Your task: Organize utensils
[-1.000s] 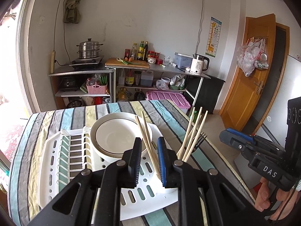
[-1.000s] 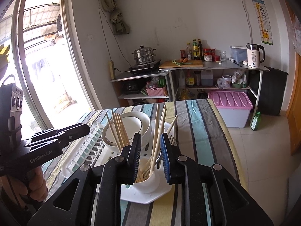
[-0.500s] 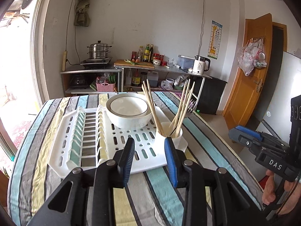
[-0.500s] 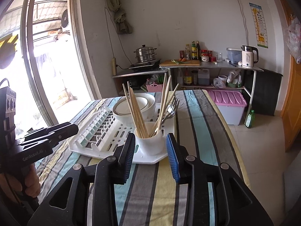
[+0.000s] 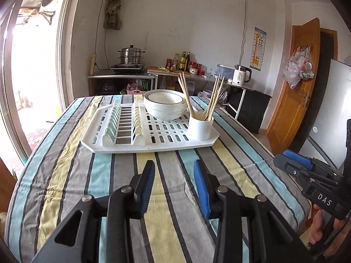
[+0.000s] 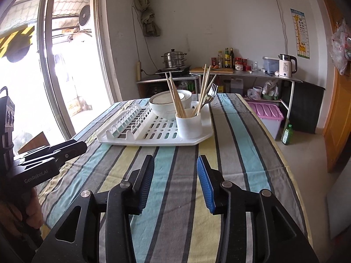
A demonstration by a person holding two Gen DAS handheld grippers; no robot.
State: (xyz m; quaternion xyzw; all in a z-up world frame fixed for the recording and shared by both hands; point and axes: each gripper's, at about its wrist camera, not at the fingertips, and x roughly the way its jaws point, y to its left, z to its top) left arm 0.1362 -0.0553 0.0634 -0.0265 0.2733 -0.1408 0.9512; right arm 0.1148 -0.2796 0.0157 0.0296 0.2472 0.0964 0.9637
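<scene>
Both the left gripper (image 5: 173, 171) and right gripper (image 6: 175, 166) are held above the striped cloth (image 5: 153, 197), jaws opening, nothing between them. Chopsticks (image 6: 175, 100) and a fork (image 6: 210, 94) are stood in the white cup (image 6: 188, 122) on the rack (image 5: 153, 140), beside the bowls (image 5: 164, 105)

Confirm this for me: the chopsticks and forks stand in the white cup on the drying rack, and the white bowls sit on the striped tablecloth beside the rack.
Not quite. The white bowls sit on the drying rack itself, behind the white cup, not on the striped tablecloth. The left wrist view shows this. The chopsticks and forks do stand in the cup.
</scene>
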